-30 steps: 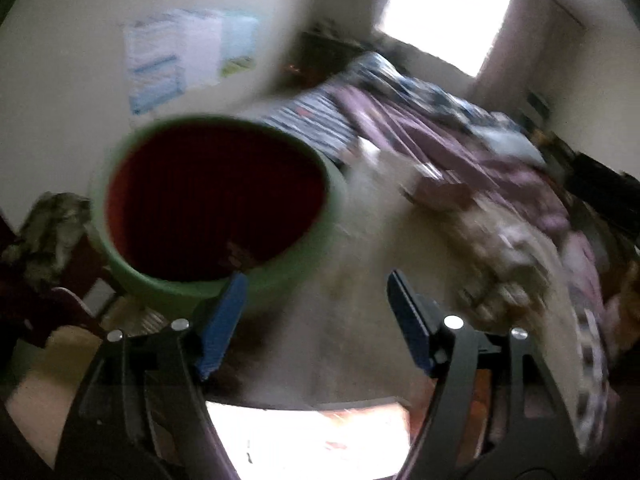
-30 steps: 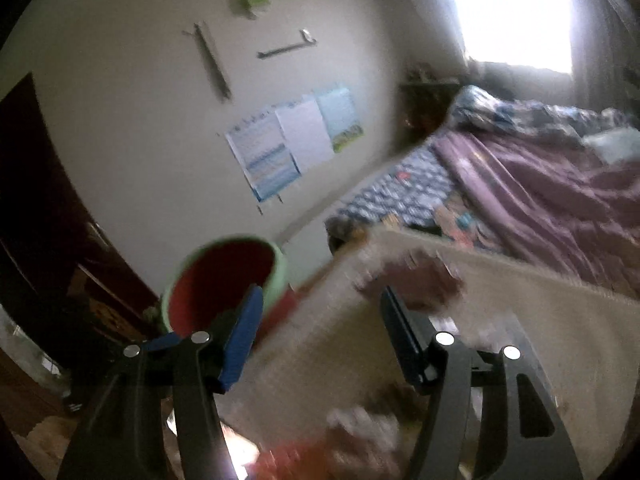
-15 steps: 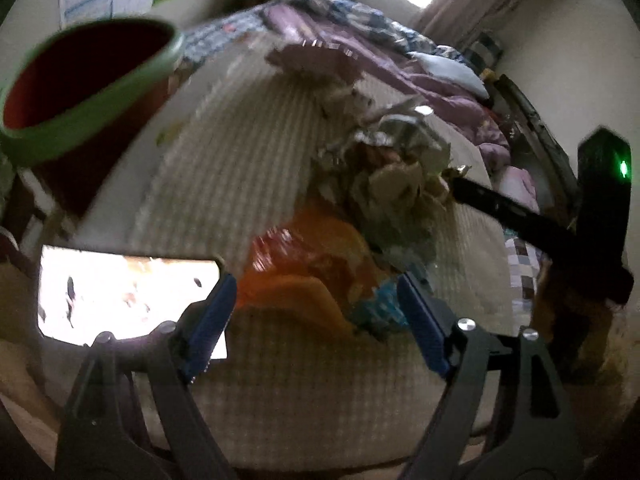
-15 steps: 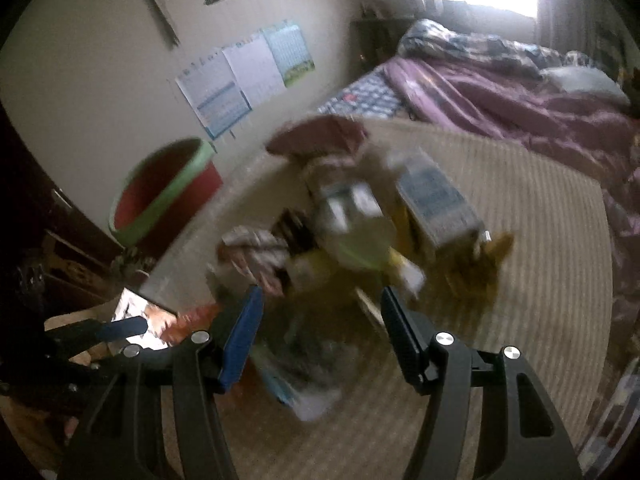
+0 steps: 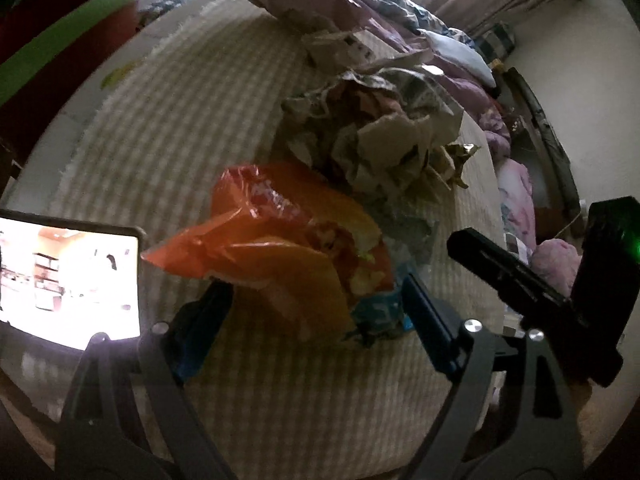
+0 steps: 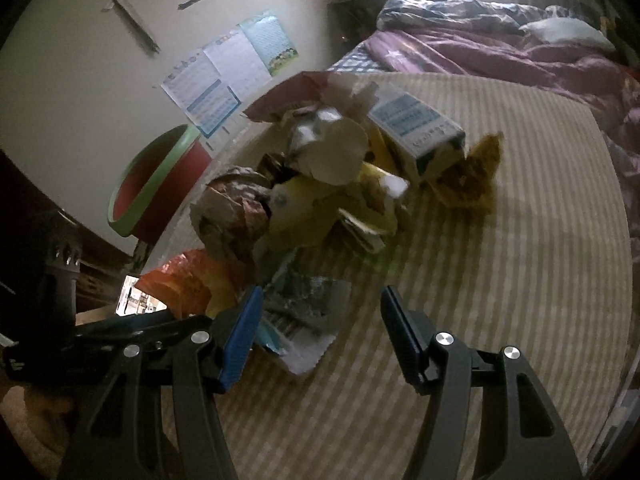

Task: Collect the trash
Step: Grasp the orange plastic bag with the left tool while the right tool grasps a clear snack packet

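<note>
Left wrist view: left gripper (image 5: 312, 308) jaws spread wide, nothing clamped. An orange plastic bag (image 5: 280, 240) lies between the blue fingers (image 5: 204, 320), near the front edge of the checked beige mat (image 5: 180, 120); contact with the pads can't be told. A blue wrapper (image 5: 378, 314) is just beside the right-hand finger. The trash pile (image 5: 380, 132) of torn paper and cardboard sits mid-mat behind the bag. Red bin with green rim (image 5: 68, 28) stands off the mat's far left corner. A lit tablet screen (image 5: 68, 280) is at the mat's left front corner. The right gripper (image 5: 520, 280) shows at the right edge.

Right wrist view: right gripper (image 6: 320, 332) jaws apart, empty, hovering over the mat's near side. Just beside its left finger lie silvery wrappers (image 6: 304, 304) and white paper. The pile, with a blue-white carton (image 6: 416, 128) and yellow wrappers (image 6: 320, 200), is mid-mat. The orange bag is at the pile's left front. The bin stands beyond the mat's left edge by the wall. Purple bedding (image 6: 520, 48) is beyond the far edge.
</note>
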`<state>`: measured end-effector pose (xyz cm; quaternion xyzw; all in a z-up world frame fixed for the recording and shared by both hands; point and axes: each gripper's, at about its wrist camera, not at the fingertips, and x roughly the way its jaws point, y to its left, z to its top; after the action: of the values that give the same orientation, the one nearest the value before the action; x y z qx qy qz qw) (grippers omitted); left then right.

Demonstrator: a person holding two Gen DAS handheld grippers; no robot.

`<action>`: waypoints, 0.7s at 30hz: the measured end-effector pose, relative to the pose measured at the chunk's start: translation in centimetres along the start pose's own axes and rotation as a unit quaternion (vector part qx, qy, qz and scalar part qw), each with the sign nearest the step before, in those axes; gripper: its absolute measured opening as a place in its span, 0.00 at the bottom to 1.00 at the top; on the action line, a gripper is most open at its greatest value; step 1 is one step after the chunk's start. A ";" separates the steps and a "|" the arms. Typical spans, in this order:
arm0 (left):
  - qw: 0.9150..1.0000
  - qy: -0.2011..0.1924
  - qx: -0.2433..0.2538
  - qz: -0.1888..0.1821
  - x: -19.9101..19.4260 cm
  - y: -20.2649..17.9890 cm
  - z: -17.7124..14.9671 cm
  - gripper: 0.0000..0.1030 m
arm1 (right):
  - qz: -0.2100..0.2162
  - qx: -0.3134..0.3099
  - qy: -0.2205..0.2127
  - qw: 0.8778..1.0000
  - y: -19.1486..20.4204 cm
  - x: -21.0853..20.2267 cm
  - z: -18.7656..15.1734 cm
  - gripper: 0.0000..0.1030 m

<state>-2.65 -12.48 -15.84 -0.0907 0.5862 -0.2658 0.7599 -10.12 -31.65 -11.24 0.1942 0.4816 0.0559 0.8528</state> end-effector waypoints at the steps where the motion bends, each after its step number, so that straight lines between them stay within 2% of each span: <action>1: 1.000 0.000 -0.003 -0.003 0.1 0.1 0.0 0.78 | 0.000 0.003 0.001 1.000 -0.2 0.0 -0.1 0.58; 2: 1.000 0.000 -0.006 -0.012 0.1 0.1 0.0 0.74 | 0.001 0.007 0.003 1.000 -0.2 0.2 -0.2 0.58; 3: 1.000 0.001 -0.007 -0.023 0.1 0.2 0.0 0.62 | 0.002 0.011 0.007 1.000 -0.4 0.4 -0.2 0.58; 4: 1.000 0.001 -0.006 -0.031 0.1 0.3 0.0 0.55 | 0.004 0.013 0.010 1.000 -0.4 0.5 -0.2 0.58; 6: 1.000 -0.004 0.005 -0.028 -0.2 -0.1 -0.1 0.52 | 0.008 0.017 0.015 1.000 -0.5 0.8 -0.1 0.58; 11: 0.999 -0.027 0.009 -0.023 -1.8 0.2 -0.2 0.49 | 0.022 0.023 0.023 0.999 -0.2 1.7 0.2 0.58; 17: 0.997 -0.079 0.020 0.016 -4.4 0.7 0.2 0.49 | 0.047 0.043 0.038 0.997 0.1 2.9 0.2 0.58; 21: 0.995 -0.095 0.017 0.029 -5.1 1.2 0.4 0.49 | 0.053 0.033 0.045 0.997 0.8 3.1 0.2 0.40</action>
<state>-2.78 -8.89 -11.98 -0.0857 0.5096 -0.2435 0.8208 -8.23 -30.06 -13.37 0.2448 0.5099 0.0934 0.8194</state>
